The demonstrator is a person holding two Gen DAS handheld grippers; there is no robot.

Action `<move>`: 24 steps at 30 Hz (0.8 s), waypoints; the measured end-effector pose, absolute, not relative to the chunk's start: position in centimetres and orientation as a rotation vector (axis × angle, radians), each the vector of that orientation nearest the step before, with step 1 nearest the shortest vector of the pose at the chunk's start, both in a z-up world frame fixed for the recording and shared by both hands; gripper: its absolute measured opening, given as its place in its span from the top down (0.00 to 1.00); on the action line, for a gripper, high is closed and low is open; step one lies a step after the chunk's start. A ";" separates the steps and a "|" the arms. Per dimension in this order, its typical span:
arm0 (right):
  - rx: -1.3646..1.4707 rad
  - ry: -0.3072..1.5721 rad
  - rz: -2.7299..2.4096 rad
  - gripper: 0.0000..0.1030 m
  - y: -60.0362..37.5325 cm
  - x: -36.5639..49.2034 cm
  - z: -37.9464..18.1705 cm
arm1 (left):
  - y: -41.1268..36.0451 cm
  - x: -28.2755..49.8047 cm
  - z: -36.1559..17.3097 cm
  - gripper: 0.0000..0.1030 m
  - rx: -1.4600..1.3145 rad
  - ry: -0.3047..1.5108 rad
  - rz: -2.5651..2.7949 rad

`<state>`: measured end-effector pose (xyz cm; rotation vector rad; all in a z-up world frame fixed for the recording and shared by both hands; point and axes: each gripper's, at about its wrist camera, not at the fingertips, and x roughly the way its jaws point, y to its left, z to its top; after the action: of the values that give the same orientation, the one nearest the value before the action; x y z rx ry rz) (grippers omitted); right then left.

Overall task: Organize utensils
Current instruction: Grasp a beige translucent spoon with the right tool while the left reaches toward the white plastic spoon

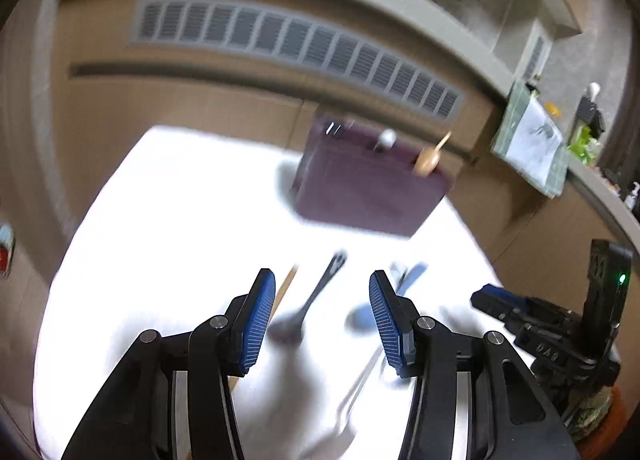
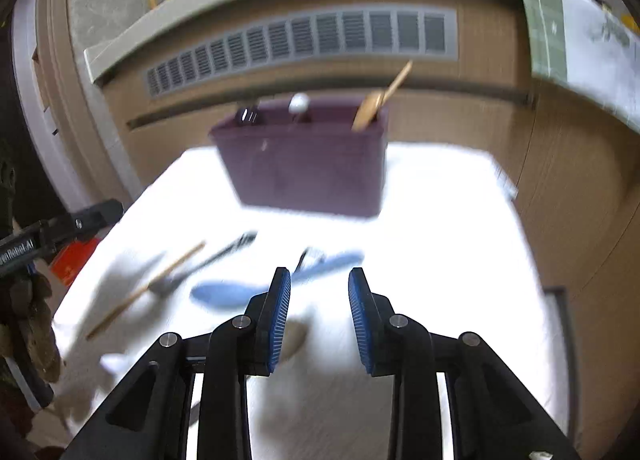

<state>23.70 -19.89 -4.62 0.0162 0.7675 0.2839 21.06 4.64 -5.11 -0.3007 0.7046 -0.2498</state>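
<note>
Holder (image 2: pixel 304 171): matt maroon plastic. Spoon (image 2: pixel 378 99) in it: wood. Blue spoon (image 2: pixel 224 294): smooth plastic. Finger pads (image 2: pixel 280 316): ribbed blue rubber.

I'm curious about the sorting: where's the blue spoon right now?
In the right wrist view the blue spoon lies on the white table, just left of the right gripper, in front of the purple box.

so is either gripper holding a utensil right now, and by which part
Nothing is held. The left gripper and right gripper are both open and empty above the utensils lying on the white table.
</note>
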 end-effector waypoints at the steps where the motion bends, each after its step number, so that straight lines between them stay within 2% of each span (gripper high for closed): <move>1: 0.027 0.785 0.285 0.73 -19.8 23.3 -5.1 | 4.7 20.4 -5.6 0.52 -0.299 0.716 -0.243; 11: 0.171 0.955 0.261 0.72 -18.0 21.5 -9.9 | 5.9 16.6 -7.7 0.52 -0.301 0.769 -0.218; 18: 0.105 0.927 0.182 0.72 -14.9 23.5 -10.1 | 6.7 16.4 -7.8 0.52 -0.306 0.759 -0.197; 24: 0.066 0.928 0.151 0.62 -13.5 25.4 -10.1 | 6.2 16.0 -8.7 0.52 -0.292 0.792 -0.220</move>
<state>25.36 -13.53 -10.15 0.0665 0.9277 0.1514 16.00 6.24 -8.72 -0.2925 0.7923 -0.2196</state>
